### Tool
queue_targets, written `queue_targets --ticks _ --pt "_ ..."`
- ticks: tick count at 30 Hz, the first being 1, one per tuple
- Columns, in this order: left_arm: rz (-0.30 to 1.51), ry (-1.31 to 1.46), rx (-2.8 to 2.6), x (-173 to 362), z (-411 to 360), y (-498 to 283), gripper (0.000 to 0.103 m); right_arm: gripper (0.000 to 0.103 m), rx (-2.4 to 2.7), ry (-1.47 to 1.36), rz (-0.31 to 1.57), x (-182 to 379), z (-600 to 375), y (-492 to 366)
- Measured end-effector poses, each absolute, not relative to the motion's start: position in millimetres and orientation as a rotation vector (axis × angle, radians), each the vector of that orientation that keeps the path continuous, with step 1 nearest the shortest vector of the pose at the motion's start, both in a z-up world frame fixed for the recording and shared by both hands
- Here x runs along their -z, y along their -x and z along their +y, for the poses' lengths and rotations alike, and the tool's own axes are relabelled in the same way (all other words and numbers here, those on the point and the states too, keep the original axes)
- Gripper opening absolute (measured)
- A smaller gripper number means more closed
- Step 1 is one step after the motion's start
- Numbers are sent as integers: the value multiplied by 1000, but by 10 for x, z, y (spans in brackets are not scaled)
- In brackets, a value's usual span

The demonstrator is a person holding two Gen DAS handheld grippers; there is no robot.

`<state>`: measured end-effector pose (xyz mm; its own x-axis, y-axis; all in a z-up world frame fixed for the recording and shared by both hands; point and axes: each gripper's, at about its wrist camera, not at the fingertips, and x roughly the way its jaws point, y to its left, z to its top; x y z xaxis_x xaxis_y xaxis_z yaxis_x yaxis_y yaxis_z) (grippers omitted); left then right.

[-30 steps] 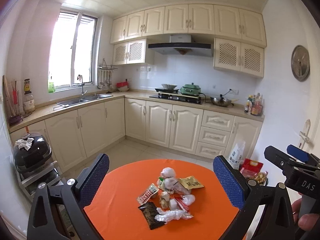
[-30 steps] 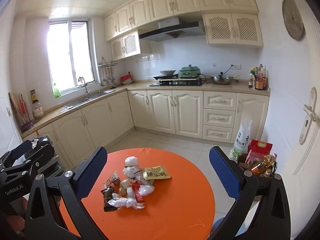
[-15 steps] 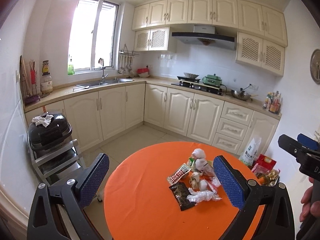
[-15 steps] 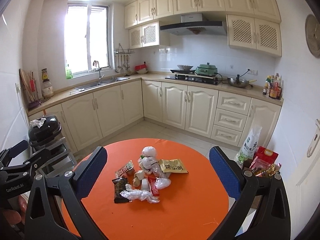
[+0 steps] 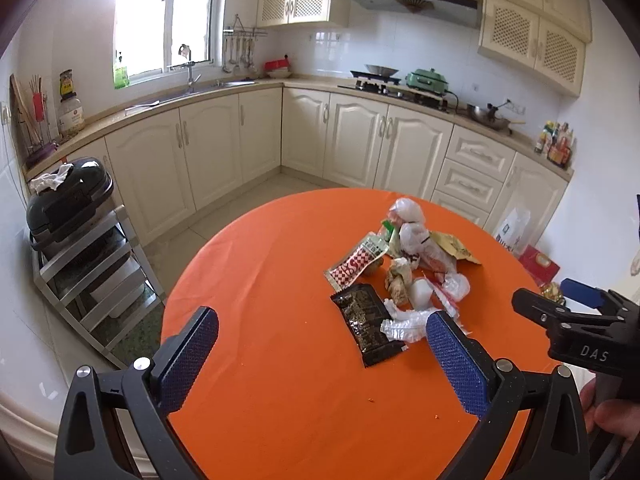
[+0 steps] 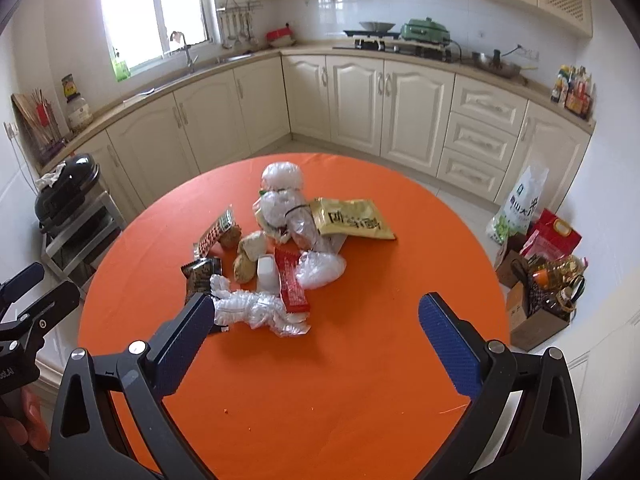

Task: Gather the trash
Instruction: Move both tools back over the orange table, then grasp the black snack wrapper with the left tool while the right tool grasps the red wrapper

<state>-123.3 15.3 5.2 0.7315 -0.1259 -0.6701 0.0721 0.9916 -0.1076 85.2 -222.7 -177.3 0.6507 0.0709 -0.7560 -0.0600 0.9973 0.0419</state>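
A heap of trash lies on a round orange table (image 5: 280, 360) (image 6: 360, 380): clear crumpled plastic (image 5: 404, 322) (image 6: 256, 312), a black wrapper (image 5: 366, 330) (image 6: 202, 274), a red-and-white sachet (image 5: 356, 264) (image 6: 214, 232), a red wrapper (image 6: 292, 282), a yellow packet (image 6: 352, 220) (image 5: 456, 246) and knotted plastic bags (image 5: 416, 236) (image 6: 286, 204). My left gripper (image 5: 320, 364) is open and empty above the table, left of the heap. My right gripper (image 6: 316, 338) is open and empty, just in front of the clear plastic; it also shows in the left wrist view (image 5: 576, 328).
A metal rack with a dark appliance (image 5: 68, 204) (image 6: 66, 196) stands left of the table. Bags, a box and oil bottles (image 6: 540, 276) sit on the floor at the right. Cream cabinets (image 5: 360, 140) line the far walls.
Both grippers have come down and forward toward the table, so the trash heap now looks much larger and closer. Both stay open.
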Motion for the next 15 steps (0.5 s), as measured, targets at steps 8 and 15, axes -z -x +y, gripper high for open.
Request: queue_targets --ticks 8,15 --pt "853 58 92 111 74 438 102 80 -140 -69 994 2326 -2210 -1257" --pt "894 50 87 170 114 -169 102 55 -179 -113 1078 2683 -2165 -1591"
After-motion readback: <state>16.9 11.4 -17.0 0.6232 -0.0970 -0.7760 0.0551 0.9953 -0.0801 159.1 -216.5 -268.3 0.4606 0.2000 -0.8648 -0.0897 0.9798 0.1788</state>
